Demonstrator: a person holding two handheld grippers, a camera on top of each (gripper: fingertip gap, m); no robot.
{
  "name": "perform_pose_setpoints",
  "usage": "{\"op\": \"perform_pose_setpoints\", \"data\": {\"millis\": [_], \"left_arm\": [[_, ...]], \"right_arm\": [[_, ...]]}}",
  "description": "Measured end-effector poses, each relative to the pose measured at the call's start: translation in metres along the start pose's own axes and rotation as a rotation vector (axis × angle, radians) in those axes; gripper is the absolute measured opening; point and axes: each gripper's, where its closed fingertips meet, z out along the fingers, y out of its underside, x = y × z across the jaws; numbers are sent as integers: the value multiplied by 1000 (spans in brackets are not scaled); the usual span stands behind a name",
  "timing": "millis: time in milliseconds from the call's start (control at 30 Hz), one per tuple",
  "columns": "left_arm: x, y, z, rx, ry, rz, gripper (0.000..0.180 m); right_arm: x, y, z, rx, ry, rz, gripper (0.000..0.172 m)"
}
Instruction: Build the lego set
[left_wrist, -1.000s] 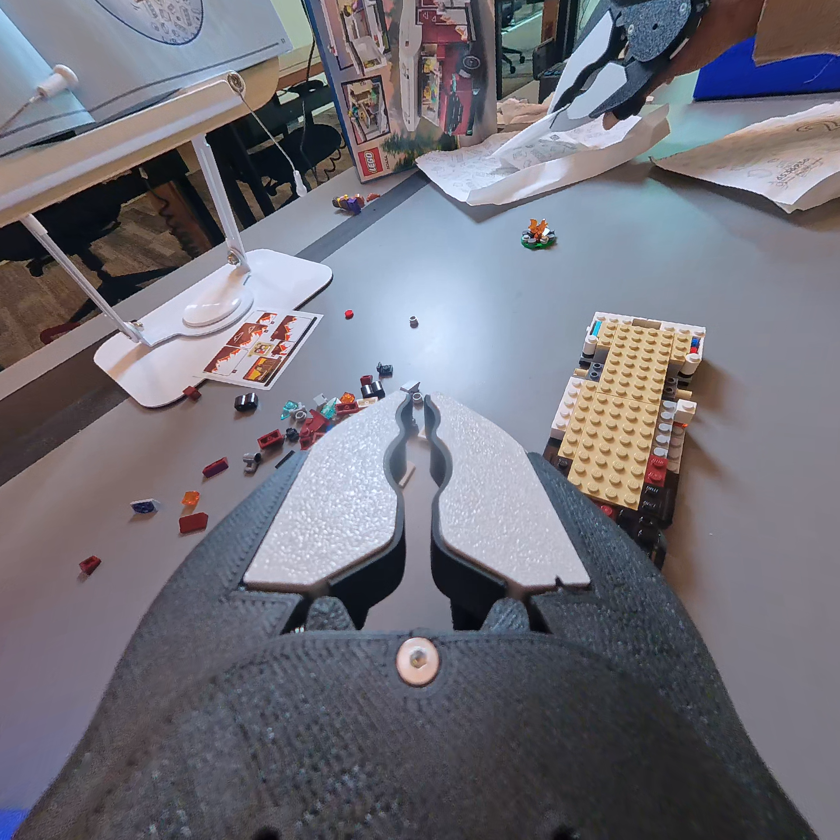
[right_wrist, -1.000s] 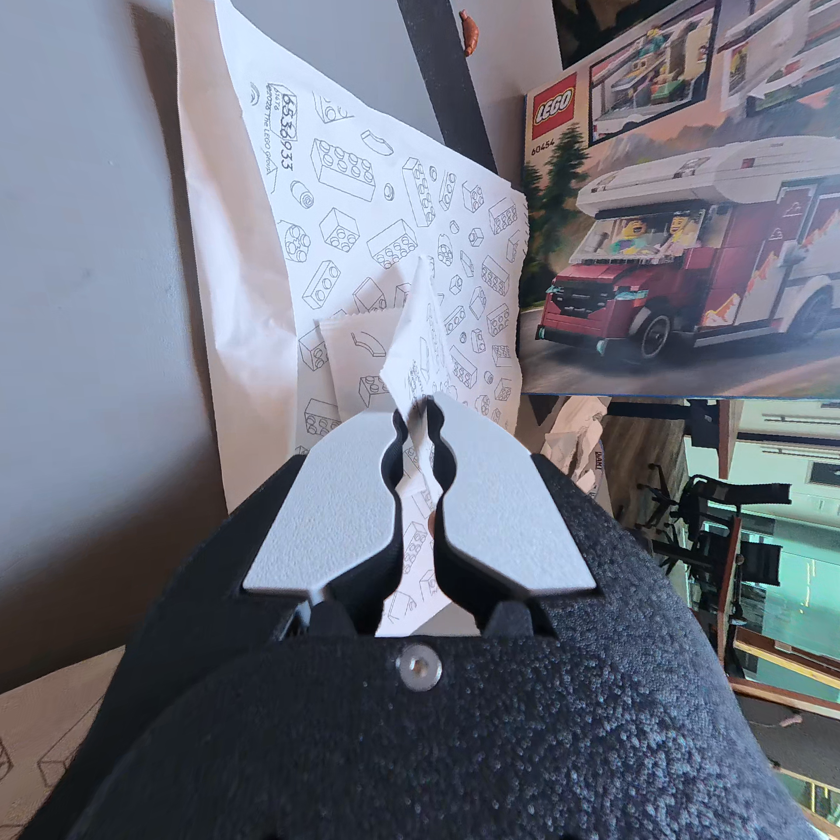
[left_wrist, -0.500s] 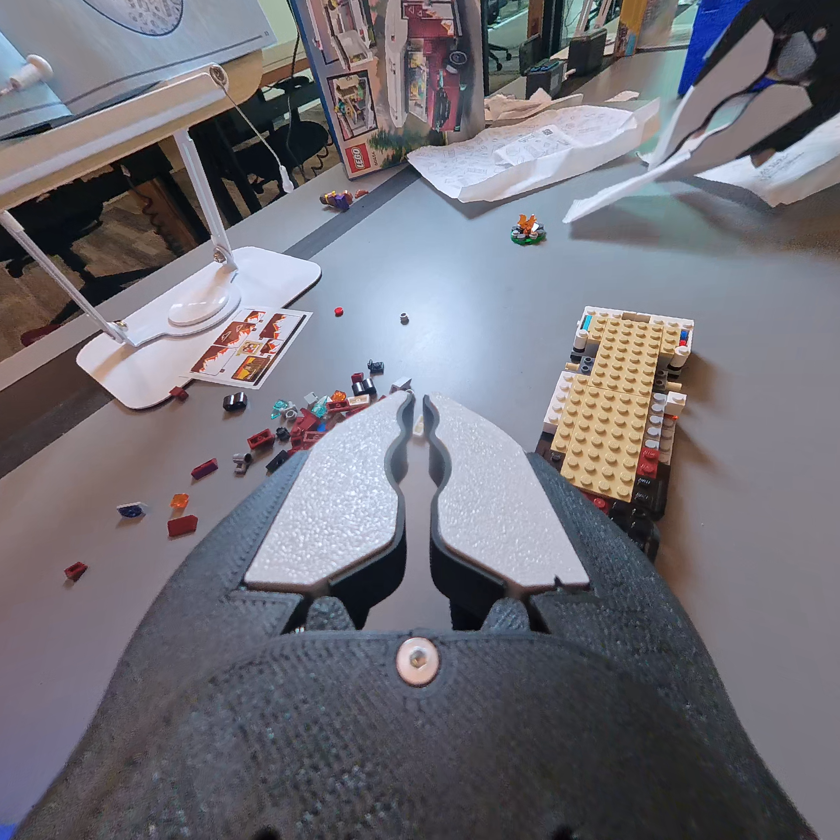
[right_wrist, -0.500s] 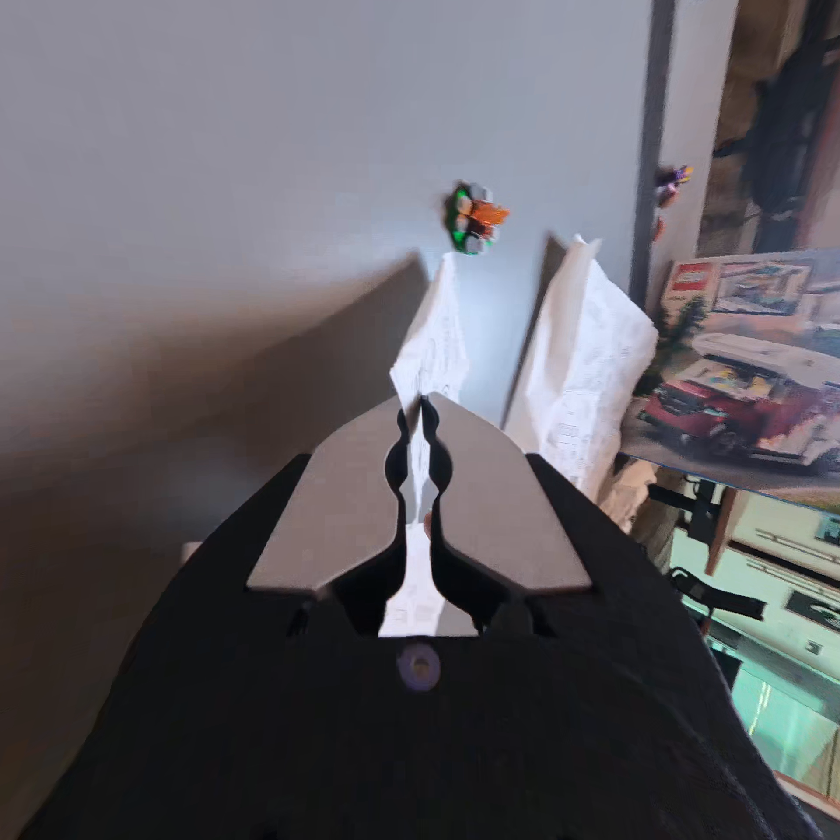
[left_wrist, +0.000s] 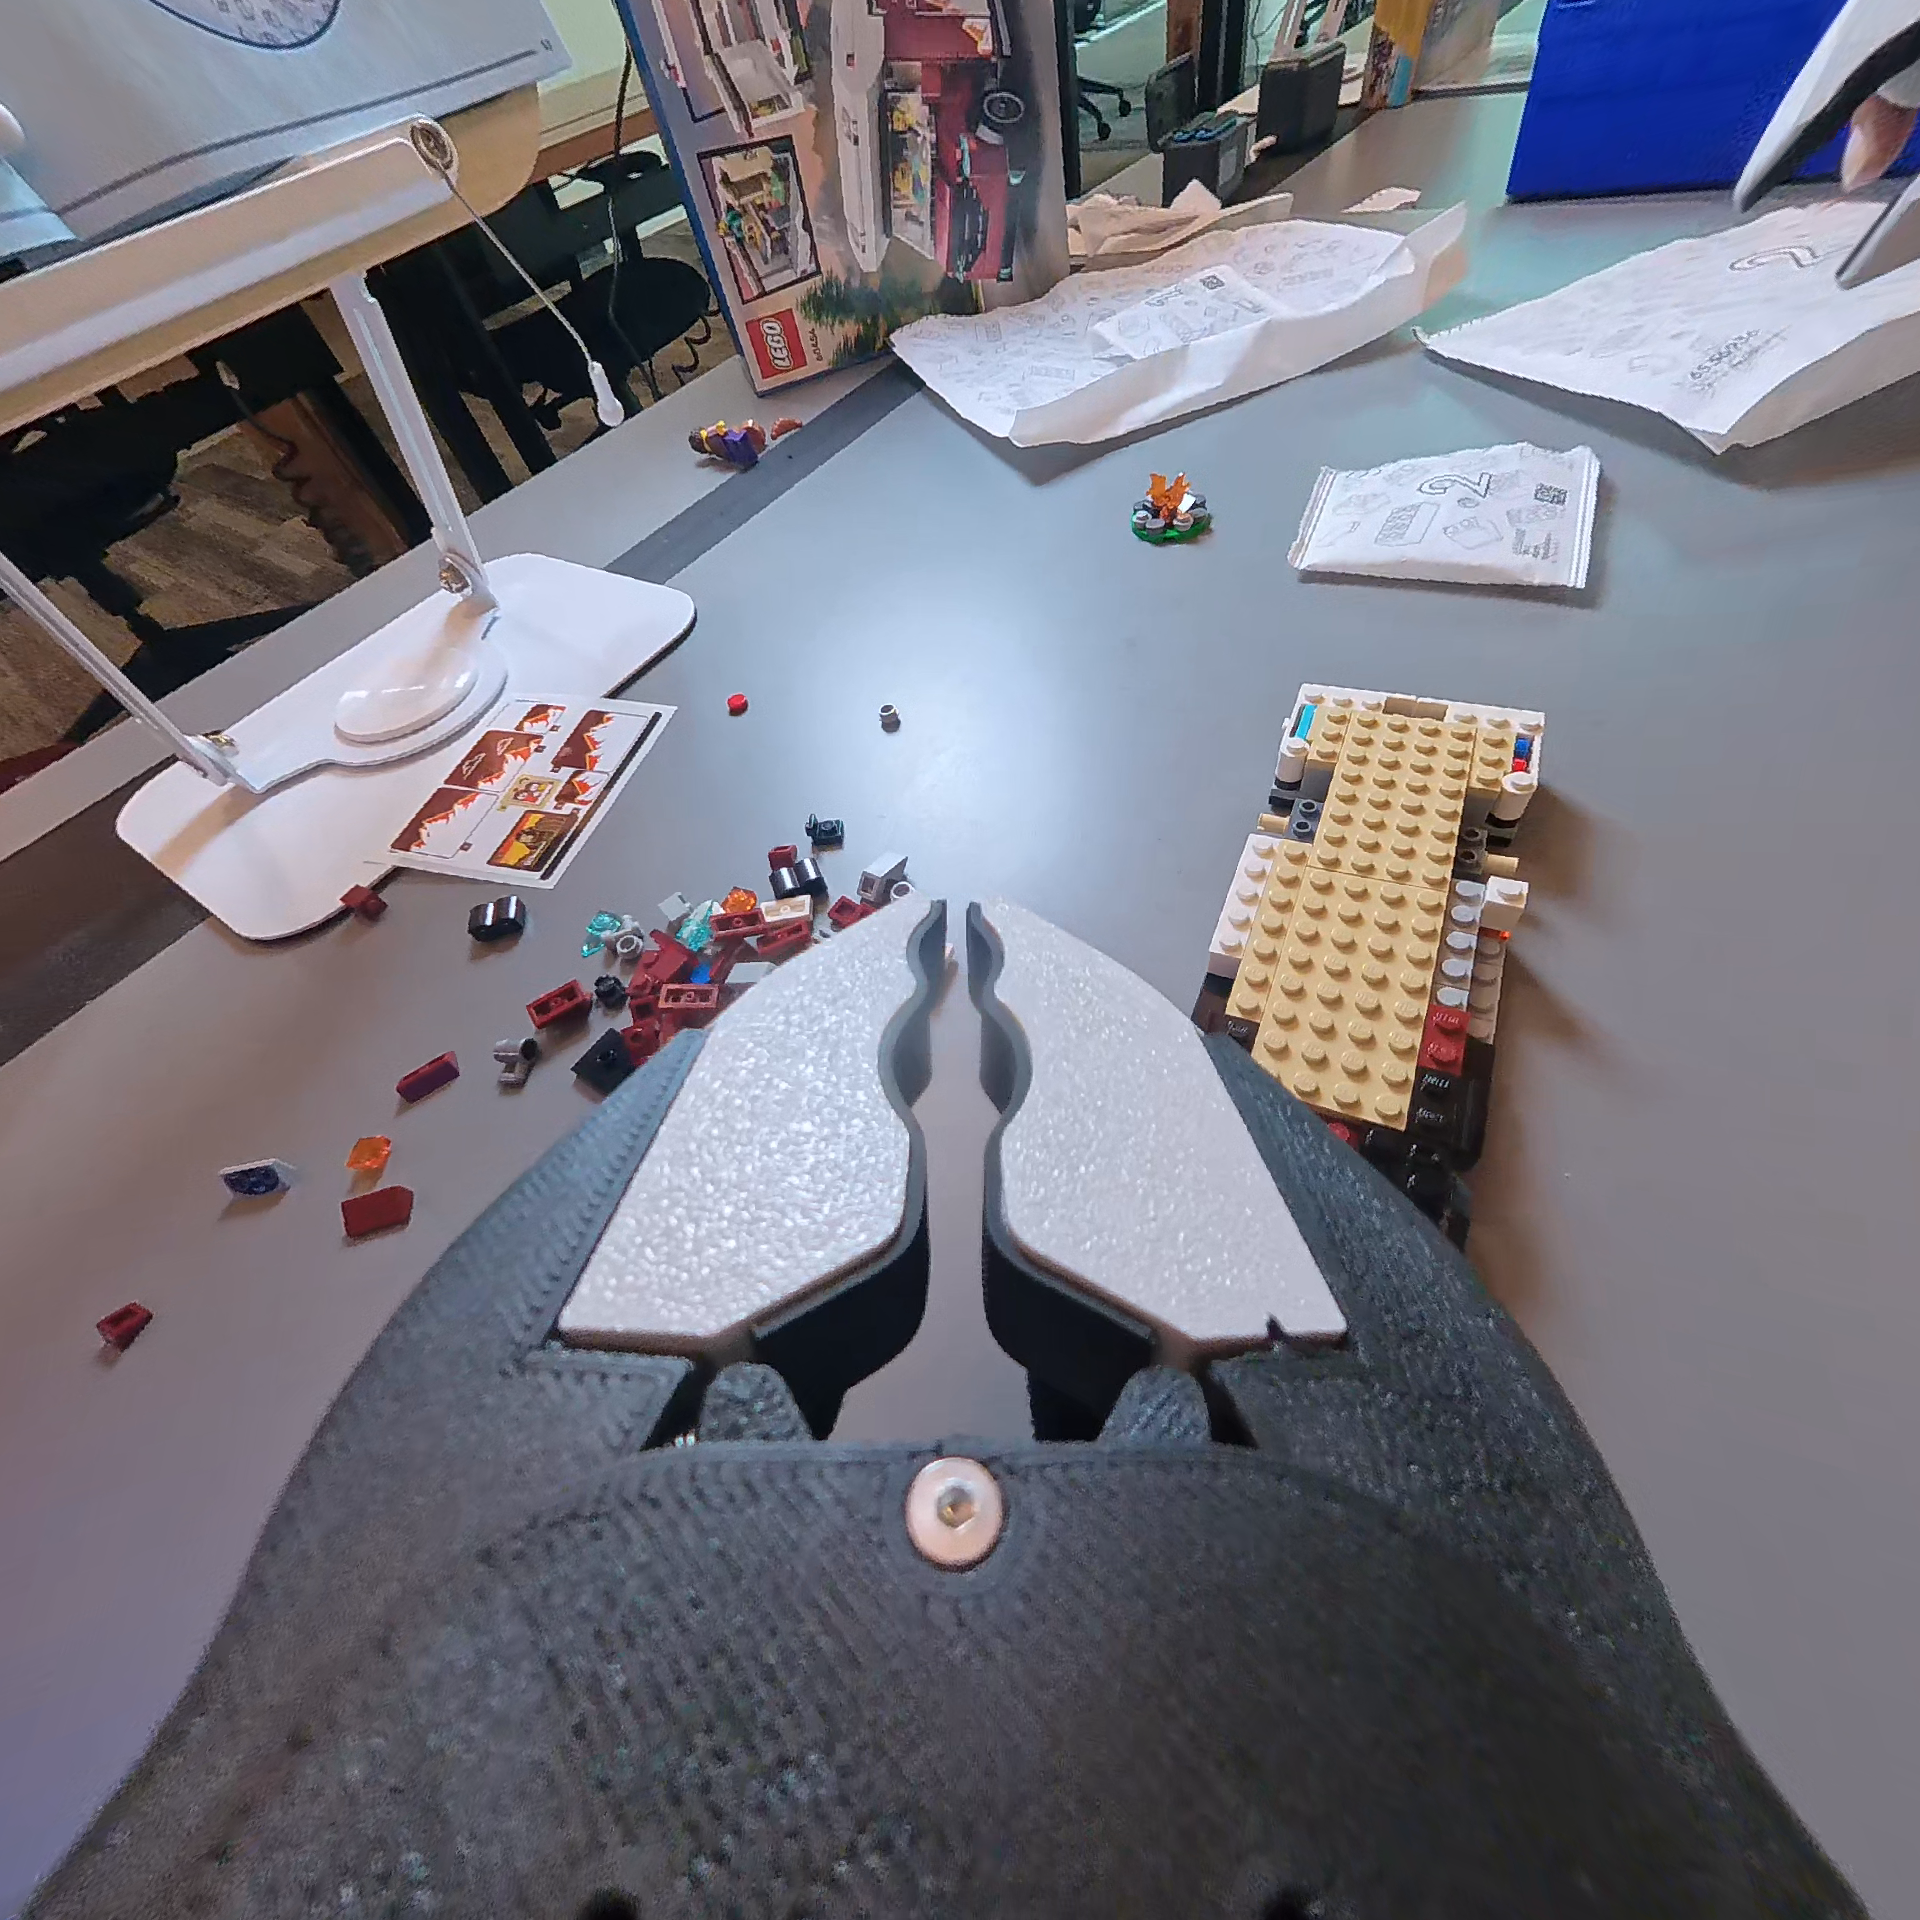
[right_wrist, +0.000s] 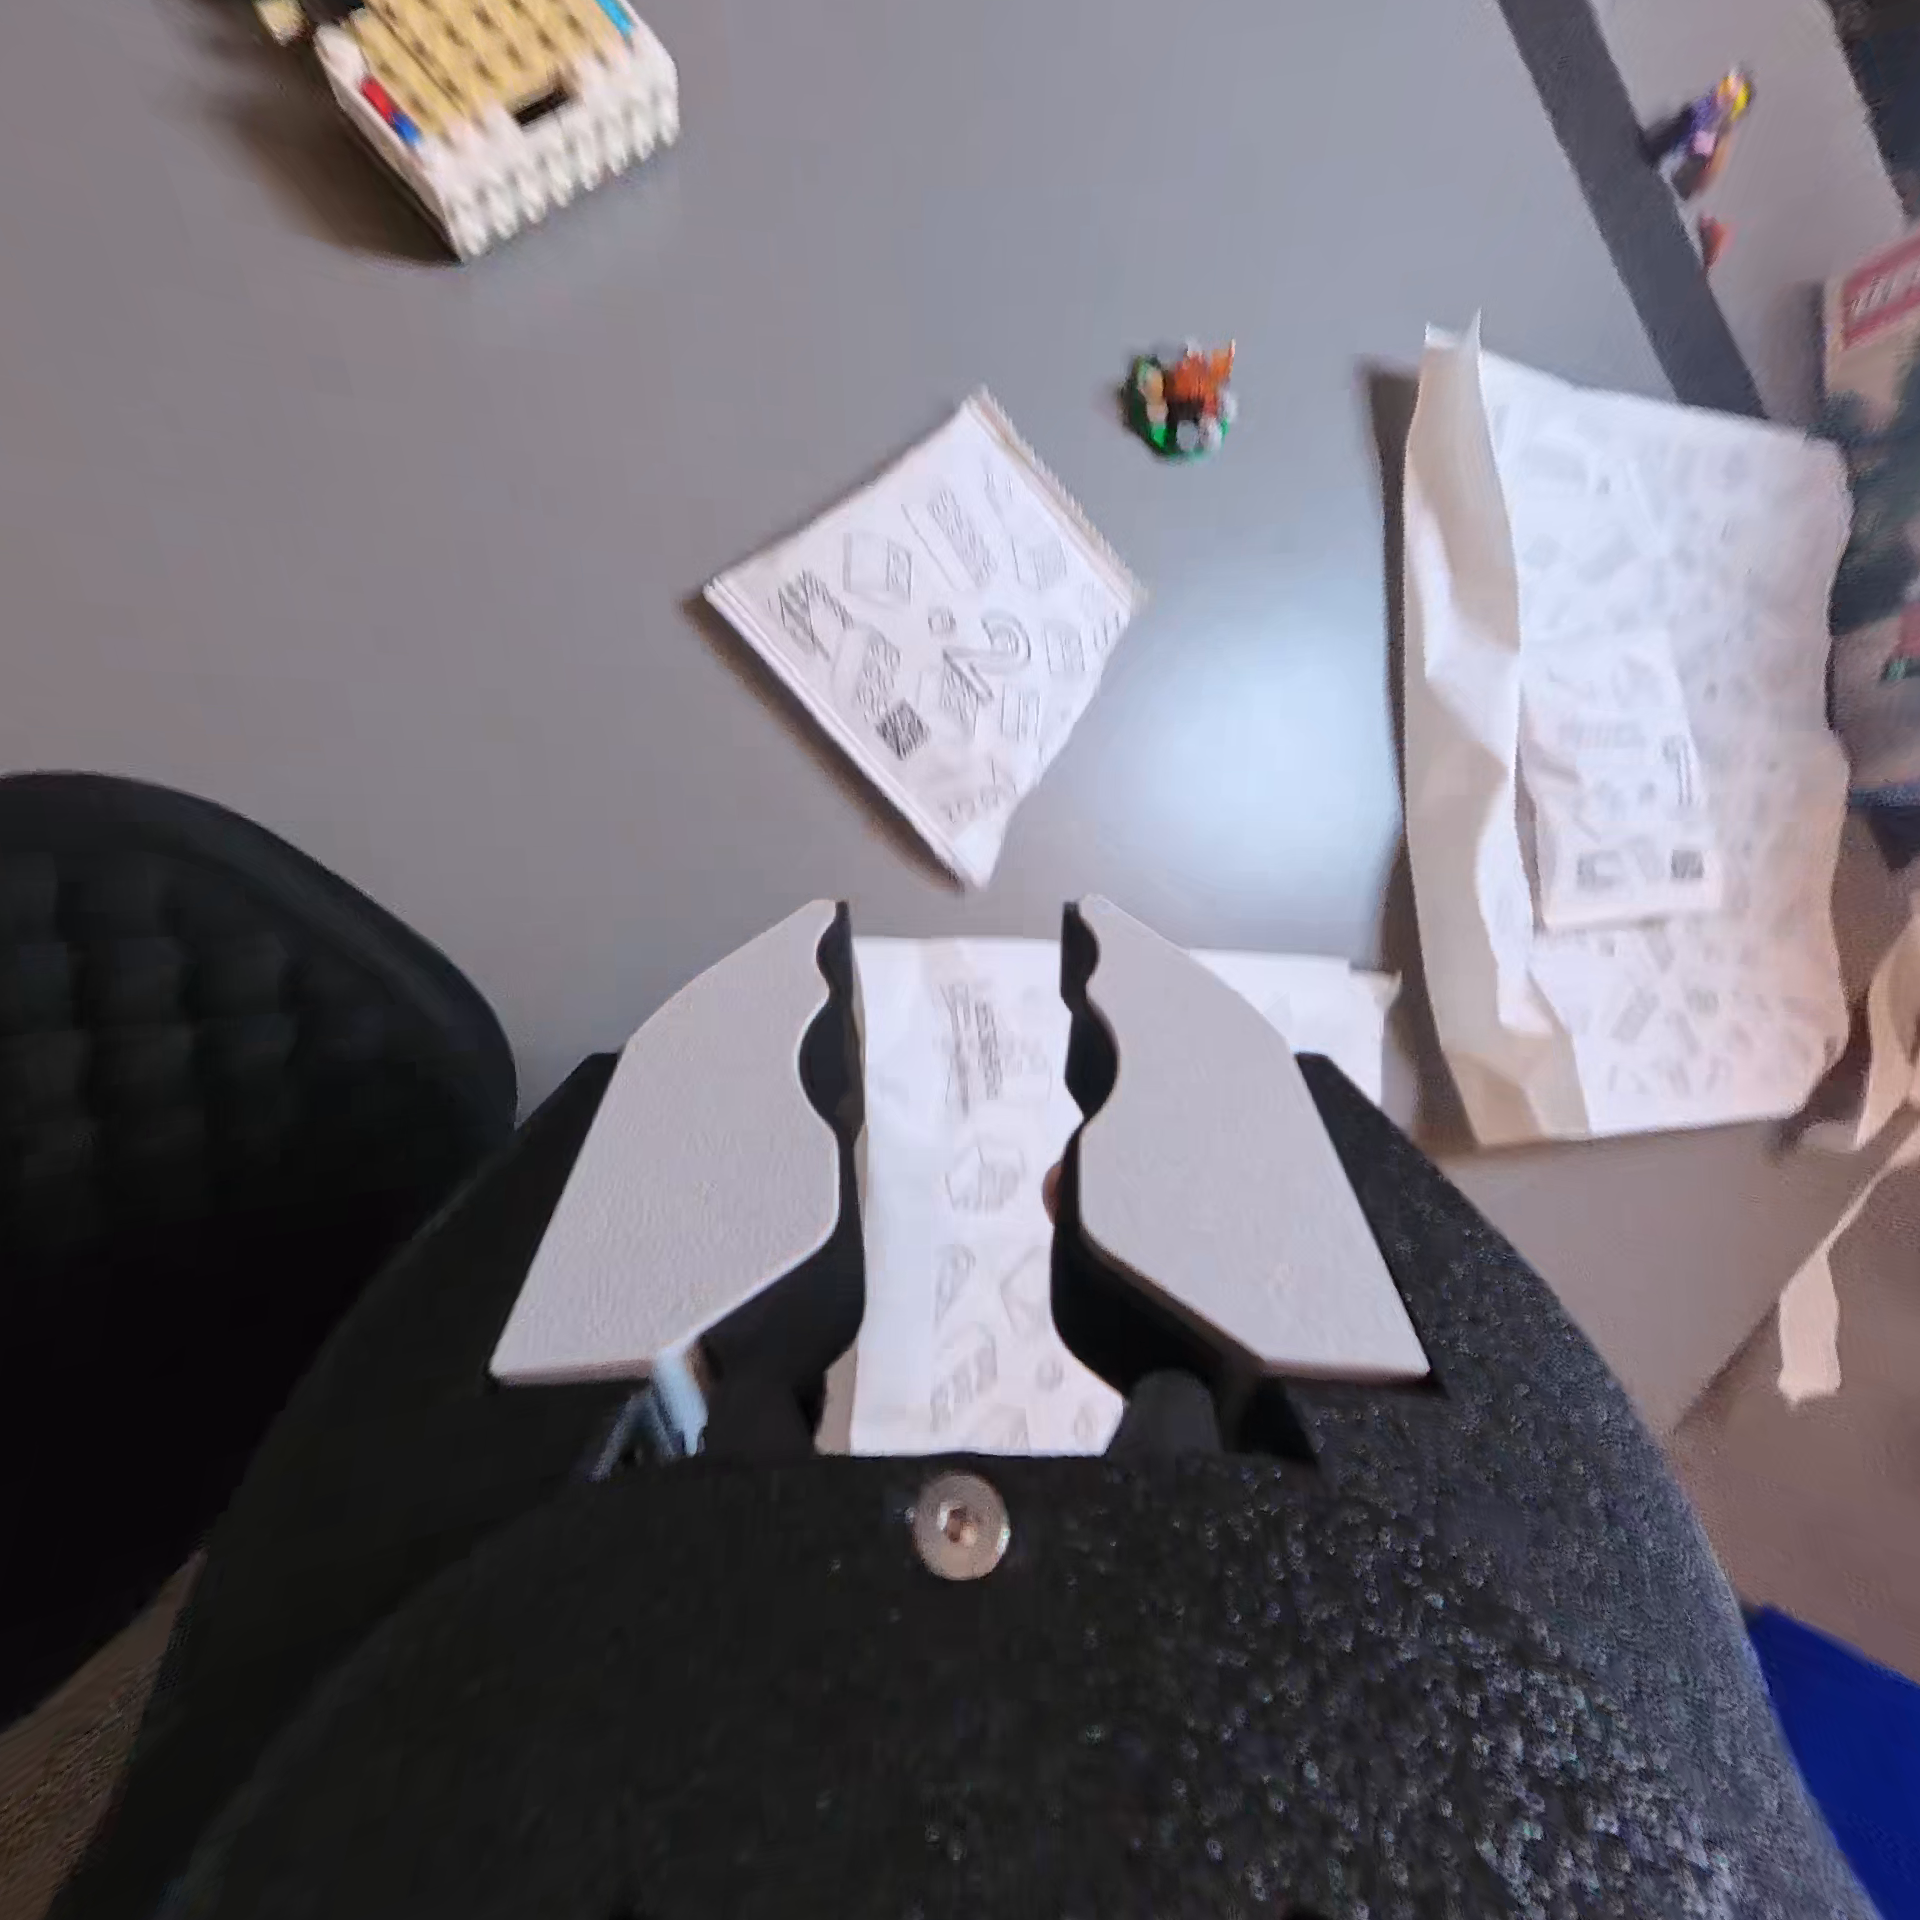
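The left gripper (left_wrist: 958, 909) is held over the desk (left_wrist: 1039, 644), its 2 fingers almost closed on nothing, between the scattered bricks (left_wrist: 686, 977) and the tan build (left_wrist: 1371, 914). The right gripper (right_wrist: 956, 914) is spread wide and empty above a printed paper bag (right_wrist: 956, 1039). A small packet (right_wrist: 935, 634) is seen lying just ahead, well apart from the desk's edges.

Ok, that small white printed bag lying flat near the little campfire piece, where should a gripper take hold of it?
Judging by its pose, the small bag lies flat on the table, so pinch a crimped short edge, coming in low from its open side, away from the campfire piece.

The right gripper (right_wrist: 956, 914) hangs with its jaws spread over a printed paper bag (right_wrist: 956, 1143), just short of a small paper packet (right_wrist: 935, 623) on the grey table (right_wrist: 416, 520).
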Motion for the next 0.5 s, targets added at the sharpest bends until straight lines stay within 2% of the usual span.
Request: {"op": "perform_pose_setpoints", "data": {"millis": [133, 267, 367, 500], "left_arm": [[0, 2, 1, -6, 5, -4, 3], [4, 5, 4, -19, 23, -2, 3], [6, 7, 5, -28, 27, -2, 3], [6, 6, 5, -28, 19, 10, 3]], "right_arm": [[-2, 65, -22, -201, 48, 55, 51], [-16, 98, -23, -291, 84, 55, 51], [-10, 105, -18, -307, 181, -15, 22], [-2, 95, -17, -284, 255, -83, 7]]}}
